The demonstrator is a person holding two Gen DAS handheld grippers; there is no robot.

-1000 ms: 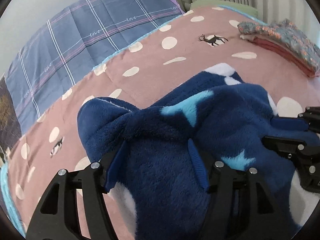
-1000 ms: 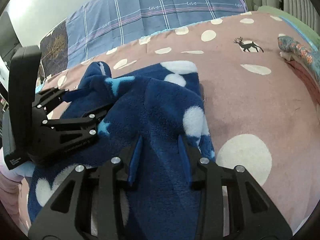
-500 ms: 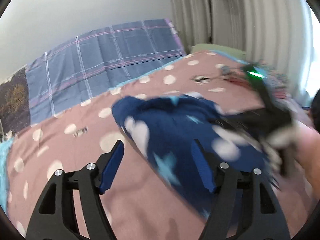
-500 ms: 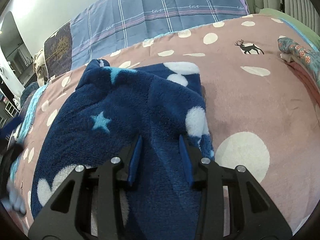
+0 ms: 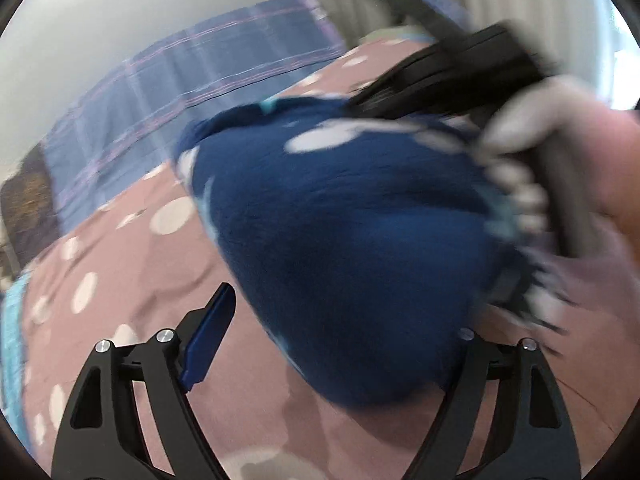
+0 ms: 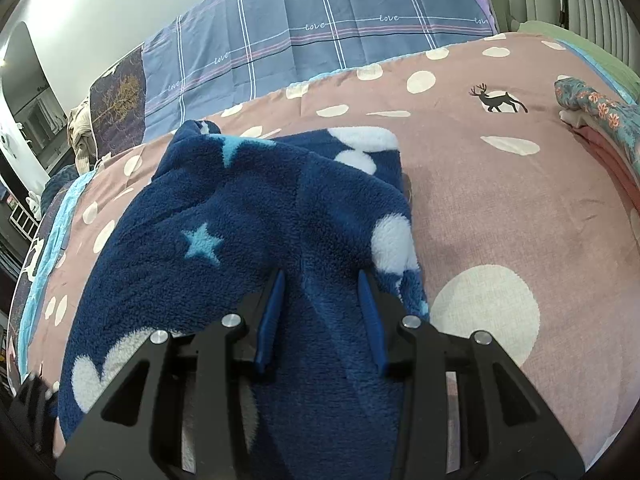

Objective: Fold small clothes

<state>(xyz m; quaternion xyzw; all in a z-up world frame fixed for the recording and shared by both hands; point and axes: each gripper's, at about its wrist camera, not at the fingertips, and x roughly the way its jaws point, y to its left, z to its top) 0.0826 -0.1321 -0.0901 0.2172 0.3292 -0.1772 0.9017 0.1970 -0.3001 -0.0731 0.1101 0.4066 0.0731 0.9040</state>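
The bed [image 6: 500, 200] carries a pink spread dotted white, with a deer print toward its far right; a plaid blue quilt [image 6: 320, 40] lies along its far side. The fleece [image 6: 240, 232], dark blue with white blobs and pale stars, sprawls on the bed left of the deer print, partly folded over itself. A stack of folded clothes [image 6: 600, 120] sits at the bed's right edge, well apart from the fleece. The right tongs [image 6: 320, 312] are clamped on a ridge of the fleece at its near end. In the blurred left wrist view the left tongs [image 5: 340, 336] stand wide apart, hovering at the fleece's [image 5: 352, 220] near edge; one blue finger [image 5: 208, 340] shows, the other is hidden behind the cloth.
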